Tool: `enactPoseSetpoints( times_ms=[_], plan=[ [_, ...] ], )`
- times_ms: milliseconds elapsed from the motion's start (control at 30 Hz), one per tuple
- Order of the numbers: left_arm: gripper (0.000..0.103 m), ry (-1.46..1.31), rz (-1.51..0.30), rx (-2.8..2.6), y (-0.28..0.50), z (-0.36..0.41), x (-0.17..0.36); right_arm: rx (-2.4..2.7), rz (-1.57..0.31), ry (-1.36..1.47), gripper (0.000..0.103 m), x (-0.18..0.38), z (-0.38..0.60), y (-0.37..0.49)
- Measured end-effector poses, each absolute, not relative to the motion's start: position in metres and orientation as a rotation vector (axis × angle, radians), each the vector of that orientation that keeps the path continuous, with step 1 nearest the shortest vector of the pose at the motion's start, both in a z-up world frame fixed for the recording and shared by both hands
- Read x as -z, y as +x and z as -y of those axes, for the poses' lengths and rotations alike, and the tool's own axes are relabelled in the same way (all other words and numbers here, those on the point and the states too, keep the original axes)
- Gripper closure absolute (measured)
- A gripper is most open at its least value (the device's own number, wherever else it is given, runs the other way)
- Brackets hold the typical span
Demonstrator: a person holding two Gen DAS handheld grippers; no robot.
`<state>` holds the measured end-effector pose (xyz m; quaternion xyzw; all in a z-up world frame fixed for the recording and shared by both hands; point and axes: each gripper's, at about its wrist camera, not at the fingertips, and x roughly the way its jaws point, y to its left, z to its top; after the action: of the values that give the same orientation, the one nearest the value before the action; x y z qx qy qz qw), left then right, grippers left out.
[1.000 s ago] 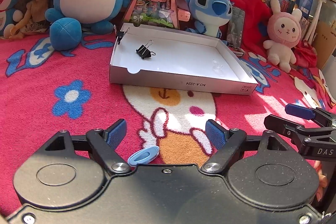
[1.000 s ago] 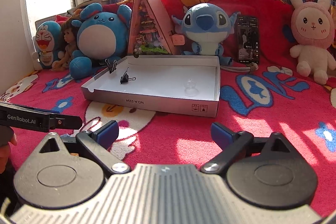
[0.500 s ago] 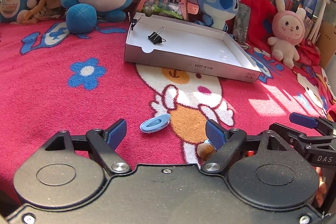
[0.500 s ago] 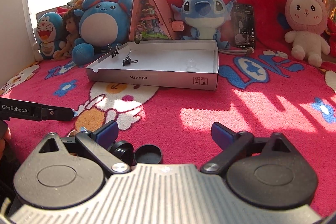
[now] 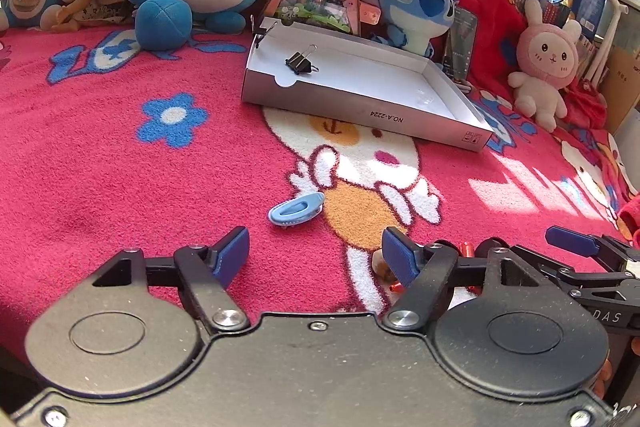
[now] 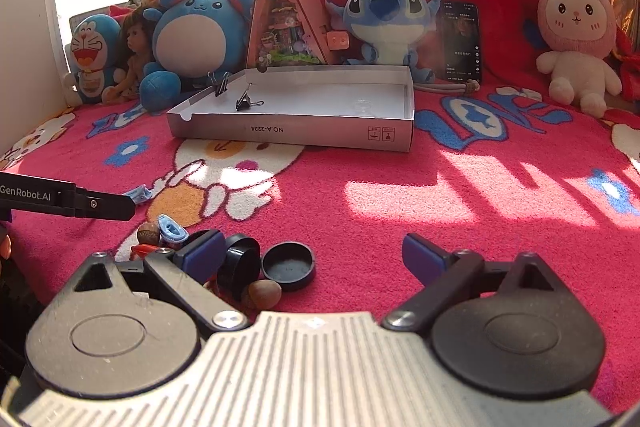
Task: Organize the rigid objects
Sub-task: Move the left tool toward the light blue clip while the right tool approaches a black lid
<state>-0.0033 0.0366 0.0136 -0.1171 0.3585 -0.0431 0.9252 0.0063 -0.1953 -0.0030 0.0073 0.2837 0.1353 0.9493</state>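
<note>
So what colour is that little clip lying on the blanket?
Light blue; the clip shows best in the left wrist view.

One shallow white box [image 6: 292,137], two black binder clips [image 6: 248,101], two blue hair clips [image 6: 172,229], two black caps [image 6: 288,265], two nuts [image 6: 264,293], five soft toys [image 6: 386,23], one doll [image 6: 134,51].

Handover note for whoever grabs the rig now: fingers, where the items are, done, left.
Left gripper: open, fingers have just been closing in, nothing between them; blue hair clip lies on the blanket just ahead.
Right gripper: open, empty, over the small pile: black cap, black cup, two nuts, second blue clip.
Box: holds one binder clip; another is clipped on its left wall.
Done: those two clips.
Left: hair clip and the pile, all still on the blanket.
</note>
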Motion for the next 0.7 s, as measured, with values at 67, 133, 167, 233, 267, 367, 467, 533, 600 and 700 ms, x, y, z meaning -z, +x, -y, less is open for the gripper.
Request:
enactPoseSetpoints(
  times_ms=[67, 133, 167, 233, 267, 367, 467, 533, 600, 700],
  plan=[
    [0.042, -0.245, -0.735, 0.087, -0.004, -0.037, -0.014, -0.276, -0.578, 0.017, 0.004, 0.004, 0.195, 0.004],
    [0.047, -0.265, -0.739, 0.089, -0.004, -0.038, -0.015, -0.278, -0.579, 0.018, 0.004, 0.005, 0.196, 0.003],
    [0.051, -0.276, -0.739, 0.089, -0.005, -0.039, -0.015, -0.277, -0.577, 0.02, 0.005, 0.005, 0.196, 0.002],
    [0.055, -0.287, -0.738, 0.088, -0.006, -0.04, -0.016, -0.278, -0.577, 0.024, 0.006, 0.005, 0.196, 0.0],
    [0.057, -0.287, -0.738, 0.087, -0.006, -0.04, -0.015, -0.278, -0.577, 0.028, 0.007, 0.005, 0.196, -0.001],
    [0.062, -0.285, -0.74, 0.087, -0.008, -0.04, -0.015, -0.284, -0.573, 0.039, 0.013, 0.005, 0.197, -0.003],
    [0.064, -0.279, -0.747, 0.094, -0.009, -0.038, -0.014, -0.296, -0.571, 0.044, 0.019, 0.005, 0.196, -0.006],
    [0.068, -0.279, -0.752, 0.095, -0.01, -0.037, -0.013, -0.299, -0.564, 0.041, 0.022, 0.005, 0.194, -0.008],
    [0.069, -0.277, -0.751, 0.091, -0.01, -0.036, -0.013, -0.298, -0.556, 0.039, 0.025, 0.003, 0.193, -0.009],
    [0.07, -0.268, -0.746, 0.081, -0.011, -0.036, -0.013, -0.295, -0.54, 0.033, 0.027, 0.001, 0.193, -0.012]
  ],
)
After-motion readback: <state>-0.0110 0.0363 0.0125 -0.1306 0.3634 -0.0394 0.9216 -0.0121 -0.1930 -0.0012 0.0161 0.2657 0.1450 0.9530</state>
